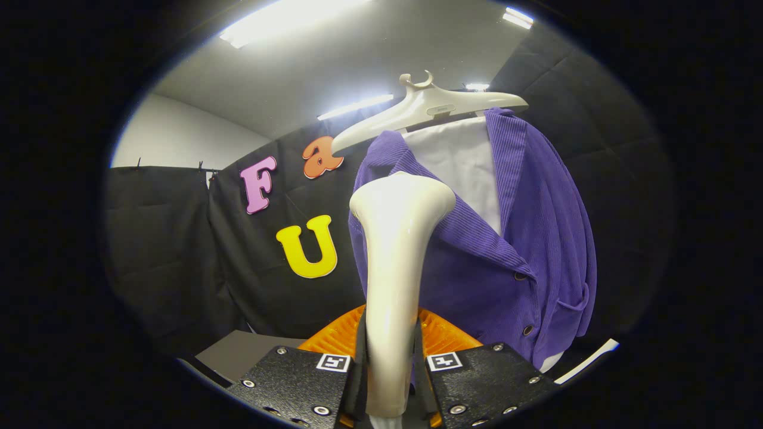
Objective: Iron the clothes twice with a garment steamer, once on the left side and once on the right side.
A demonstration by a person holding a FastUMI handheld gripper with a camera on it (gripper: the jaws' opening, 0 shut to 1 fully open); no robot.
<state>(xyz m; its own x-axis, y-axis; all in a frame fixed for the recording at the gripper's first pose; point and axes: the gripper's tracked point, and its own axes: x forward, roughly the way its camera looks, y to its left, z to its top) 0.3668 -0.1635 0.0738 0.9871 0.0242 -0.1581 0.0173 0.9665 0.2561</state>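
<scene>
Both claw [390, 381] fingers clamp the steamer [396, 268], its head against the cardigan [477, 256].

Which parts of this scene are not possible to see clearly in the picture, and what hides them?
- Steamer: its face is turned toward the purple jacket, so contact with the cloth cannot be judged, gripper view.
- Steamer handle's lower end: covered by the gripper, whose fingers clamp it.
- Orange object: mostly behind the steamer and the fingers; unidentifiable.
- Hanger: what holds its hook is unclear.
</scene>
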